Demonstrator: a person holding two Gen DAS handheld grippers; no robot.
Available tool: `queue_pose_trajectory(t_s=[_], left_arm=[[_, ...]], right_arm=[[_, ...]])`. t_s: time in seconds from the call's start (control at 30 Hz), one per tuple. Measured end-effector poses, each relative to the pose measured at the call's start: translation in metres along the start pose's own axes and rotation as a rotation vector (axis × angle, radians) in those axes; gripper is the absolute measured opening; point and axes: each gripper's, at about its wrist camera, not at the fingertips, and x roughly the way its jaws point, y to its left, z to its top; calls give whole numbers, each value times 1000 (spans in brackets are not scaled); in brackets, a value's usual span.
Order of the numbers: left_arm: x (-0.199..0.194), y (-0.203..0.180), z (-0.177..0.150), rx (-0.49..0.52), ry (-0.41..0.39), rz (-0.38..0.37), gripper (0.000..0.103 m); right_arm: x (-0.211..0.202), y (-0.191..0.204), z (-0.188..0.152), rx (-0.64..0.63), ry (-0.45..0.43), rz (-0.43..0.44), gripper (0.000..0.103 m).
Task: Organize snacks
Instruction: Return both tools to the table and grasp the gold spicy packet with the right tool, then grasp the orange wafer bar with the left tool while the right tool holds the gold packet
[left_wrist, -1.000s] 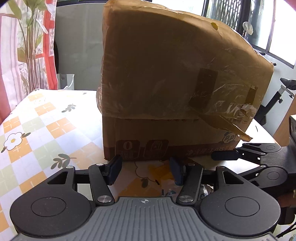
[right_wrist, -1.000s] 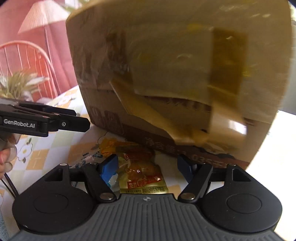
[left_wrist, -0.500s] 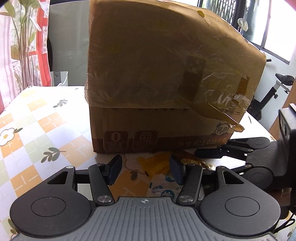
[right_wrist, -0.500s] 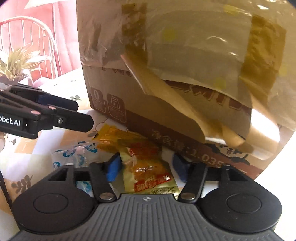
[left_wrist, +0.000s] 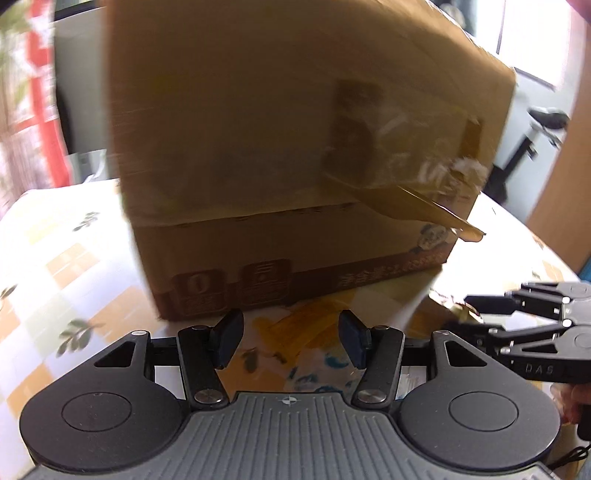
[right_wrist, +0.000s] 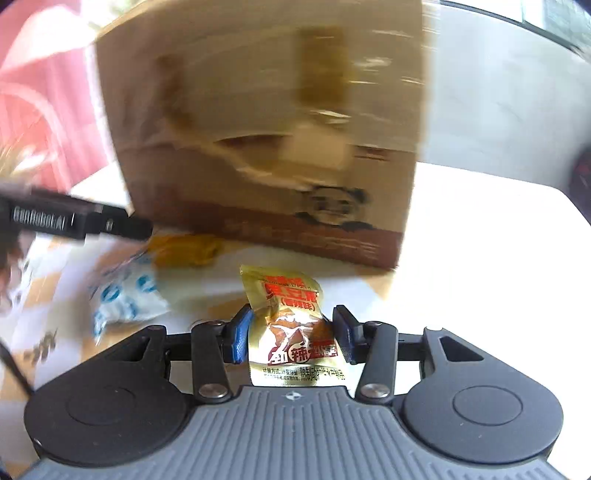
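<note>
Gold-foil snack packet (right_wrist: 291, 325) sits pinched between the right gripper (right_wrist: 291, 338) pads just before the cardboard box (right_wrist: 266, 147); crinkly foil could slip free. Left gripper (left_wrist: 290, 341) hangs open, empty.

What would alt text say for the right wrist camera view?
The right tool closes around a gold snack packet lying on the table. Behind stands a taped cardboard box; to the left lie a blue-and-white packet and the left tool.
</note>
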Motion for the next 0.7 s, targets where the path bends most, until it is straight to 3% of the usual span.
queue_pose_trajectory(t_s=[0.17, 0.4, 0.7], left_arm=[[27, -15, 3, 149, 37, 14, 61], [38, -12, 3, 117, 60, -61, 61], [32, -13, -3, 102, 99, -89, 62]], right_arm=[[2, 3, -1, -18, -5, -2, 48], [-2, 1, -5, -16, -10, 8, 49], [2, -2, -7, -9, -10, 14, 50]])
